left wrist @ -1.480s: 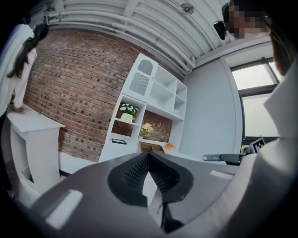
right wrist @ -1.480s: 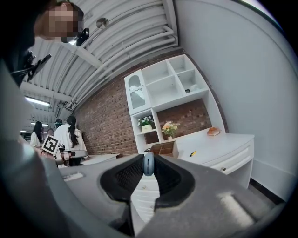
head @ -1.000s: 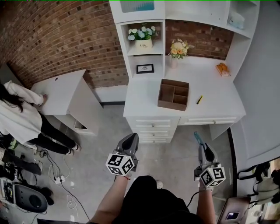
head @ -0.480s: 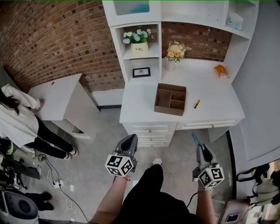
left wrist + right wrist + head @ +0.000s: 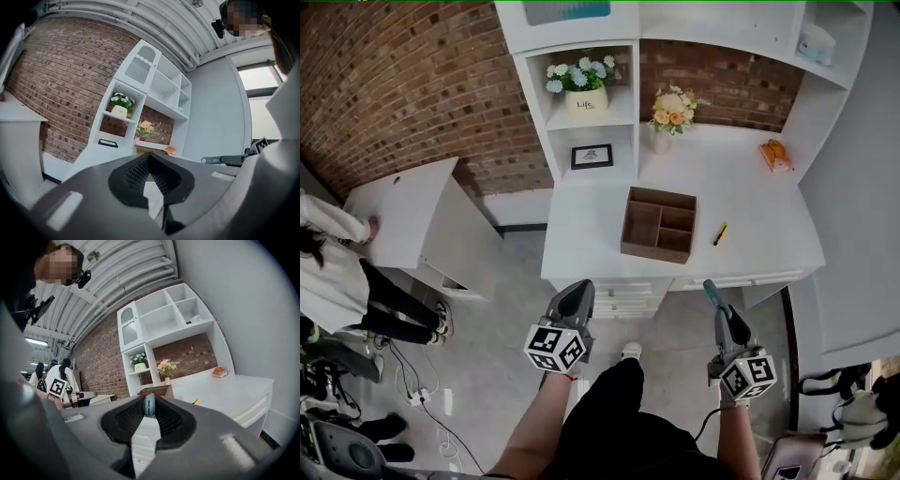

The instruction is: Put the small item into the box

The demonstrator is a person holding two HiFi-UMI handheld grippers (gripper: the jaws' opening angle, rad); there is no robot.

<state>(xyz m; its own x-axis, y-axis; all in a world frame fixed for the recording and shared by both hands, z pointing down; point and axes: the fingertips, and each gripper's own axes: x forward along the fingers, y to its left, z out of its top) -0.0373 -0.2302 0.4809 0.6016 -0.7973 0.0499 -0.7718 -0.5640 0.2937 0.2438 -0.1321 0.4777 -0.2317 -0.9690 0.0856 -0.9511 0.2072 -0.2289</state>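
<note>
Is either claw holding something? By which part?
Right gripper pinches a small blue item by one end; the rest pokes forward. Left gripper holds nothing.

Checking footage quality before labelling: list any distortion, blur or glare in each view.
Head view: sharp, evenly lit, wide-angle bowing the desk edges. Left gripper view: fisheye with black corners, left tool body soft, window glaring. Right gripper view: same fisheye, item in the right tool slightly soft, desk crisp.

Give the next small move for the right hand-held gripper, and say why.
Probably carry the right hand-held gripper forward toward the box: its jaws grip a small blue item, and the box sits open on the desk, well ahead.
</note>
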